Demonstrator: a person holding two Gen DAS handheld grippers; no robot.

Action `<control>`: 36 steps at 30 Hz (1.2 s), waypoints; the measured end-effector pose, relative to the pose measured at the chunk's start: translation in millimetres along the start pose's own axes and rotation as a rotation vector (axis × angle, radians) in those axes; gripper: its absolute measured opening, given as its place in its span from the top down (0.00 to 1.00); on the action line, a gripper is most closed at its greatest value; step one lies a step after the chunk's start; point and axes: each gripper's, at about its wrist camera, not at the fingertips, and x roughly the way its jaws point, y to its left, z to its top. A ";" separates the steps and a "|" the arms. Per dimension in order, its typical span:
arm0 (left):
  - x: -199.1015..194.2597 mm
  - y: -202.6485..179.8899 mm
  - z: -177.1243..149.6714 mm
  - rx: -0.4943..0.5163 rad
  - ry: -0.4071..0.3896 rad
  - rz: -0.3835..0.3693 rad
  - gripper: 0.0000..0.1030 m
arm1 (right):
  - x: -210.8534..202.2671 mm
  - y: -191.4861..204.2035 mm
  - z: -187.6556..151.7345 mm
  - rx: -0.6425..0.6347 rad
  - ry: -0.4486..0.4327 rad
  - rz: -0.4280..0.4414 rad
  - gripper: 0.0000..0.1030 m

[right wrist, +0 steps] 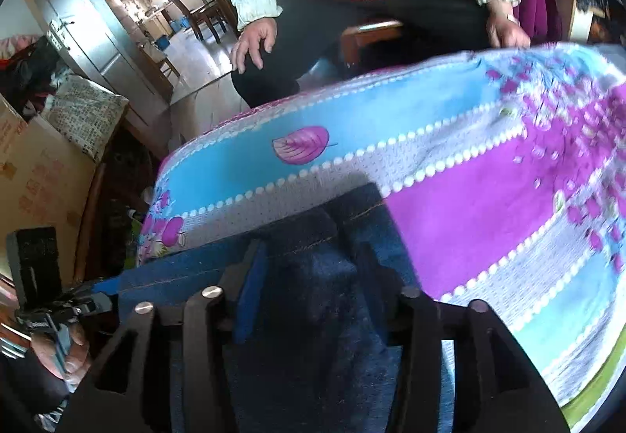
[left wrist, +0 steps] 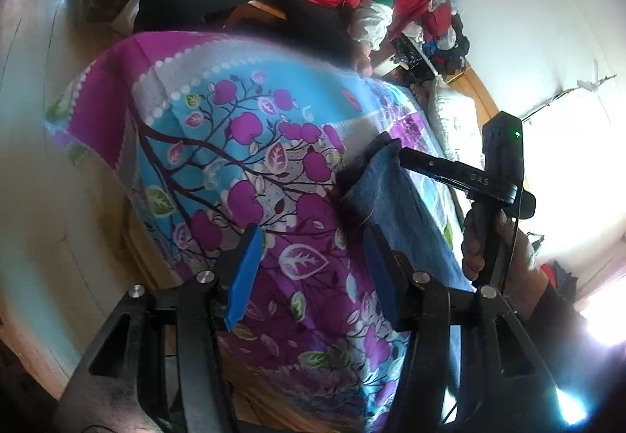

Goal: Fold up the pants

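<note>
The one mark that reads at all stands on the black arm of the right gripper [left wrist: 461, 174], at about three o'clock in the left wrist view: pale raised letters that look like "DAS", though the last letters blur. In the right wrist view, a cardboard box [right wrist: 35, 174] at nine o'clock carries faded reddish print, too smeared to read. Nothing else bears legible text, numbers or signs.
</note>
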 end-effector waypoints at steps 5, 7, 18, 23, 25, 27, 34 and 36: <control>0.7 -2.5 -0.3 0.017 -0.002 0.003 0.47 | 15.0 10.1 -0.8 -0.074 0.049 -0.011 0.55; 0.3 0.0 0.2 0.008 -0.005 0.004 0.47 | 8.2 9.1 2.1 -0.069 0.004 -0.027 0.85; 2.4 -3.7 1.3 0.006 -0.021 -0.014 0.47 | 11.8 -15.3 9.7 -0.009 -0.030 -0.062 0.91; -6.3 -25.0 3.0 0.090 -0.065 0.013 0.47 | 9.4 -13.8 11.0 -0.001 -0.041 -0.075 0.91; -13.7 -48.6 2.2 0.175 -0.086 -0.039 0.47 | 4.4 -11.7 12.4 -0.004 -0.057 -0.081 0.91; -15.2 -71.6 1.6 0.272 -0.091 -0.067 0.48 | -1.2 -12.3 14.2 0.004 -0.077 -0.085 0.91; 15.7 -99.9 3.8 0.385 -0.046 -0.102 0.49 | 8.6 -20.4 12.7 0.035 -0.051 -0.097 0.90; 36.5 -84.9 4.7 0.351 0.010 -0.010 0.53 | 10.7 -23.1 11.8 0.044 -0.047 -0.100 0.89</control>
